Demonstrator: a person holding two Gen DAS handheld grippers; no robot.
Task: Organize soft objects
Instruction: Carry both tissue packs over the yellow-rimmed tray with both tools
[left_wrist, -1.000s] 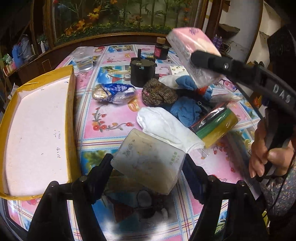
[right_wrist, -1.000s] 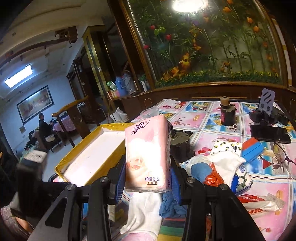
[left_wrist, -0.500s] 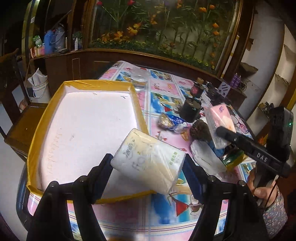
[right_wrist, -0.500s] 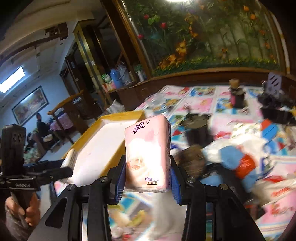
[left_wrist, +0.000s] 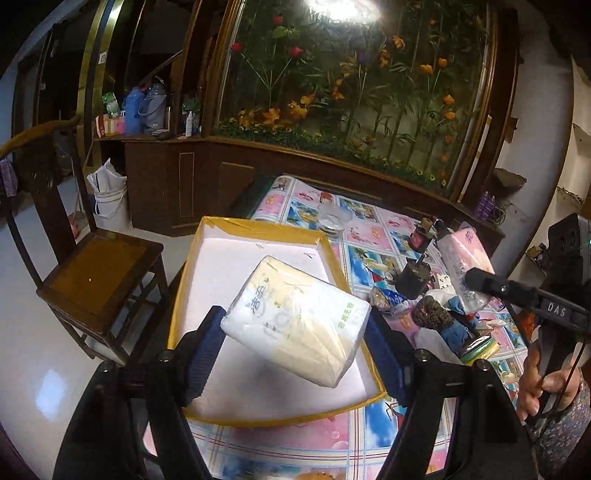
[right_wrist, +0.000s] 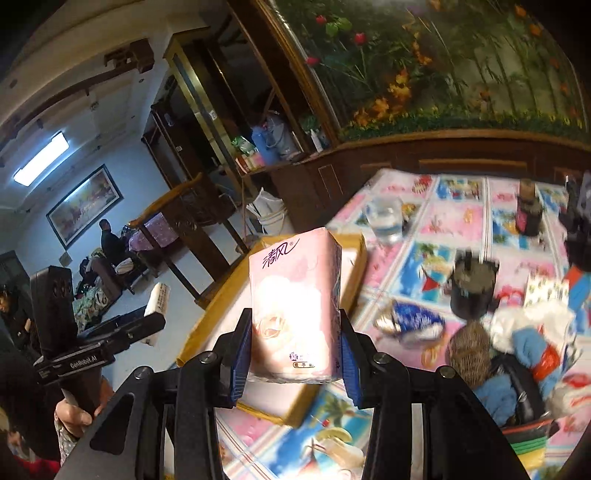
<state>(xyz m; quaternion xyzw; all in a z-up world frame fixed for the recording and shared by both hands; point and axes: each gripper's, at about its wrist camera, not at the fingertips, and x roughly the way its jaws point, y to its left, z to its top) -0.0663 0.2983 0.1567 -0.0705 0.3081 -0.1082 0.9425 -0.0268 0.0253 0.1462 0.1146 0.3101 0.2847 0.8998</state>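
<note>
A glass-fronted display of artificial flowers (left_wrist: 354, 92) is backing a table under a pink and blue cartoon-print tablecloth (left_wrist: 373, 236), with a dark wooden chair (left_wrist: 92, 273) standing off to the left of the left gripper. The left gripper (left_wrist: 295, 332) is pinching a white and pale-yellow tissue pack (left_wrist: 295, 319) between its blue pads, the pack lying tilted across the jaws and hanging above the white floor of a yellow-rimmed shallow box (left_wrist: 258, 227) that is sitting directly beneath and ahead of it. To the right of that gripper, the right gripper (left_wrist: 476, 277) is showing side-on, clamping a pink tissue pack (left_wrist: 461, 258), with a hand (left_wrist: 535, 384) wrapping its handle. In the right wrist view, the right gripper (right_wrist: 295, 350) is squeezing that pink tissue pack (right_wrist: 295, 306) upright between its pads, over the near corner of the box (right_wrist: 295, 410). Ahead and to the right of it, a clear cup (right_wrist: 384, 218), a dark bottle (right_wrist: 528, 210), a black canister (right_wrist: 472, 291) and a blurred heap of blue and white cloths (right_wrist: 528, 339) are resting on the tablecloth. Far to its left, the left gripper (right_wrist: 147, 325) is showing with its white pack (right_wrist: 159, 299).
</note>
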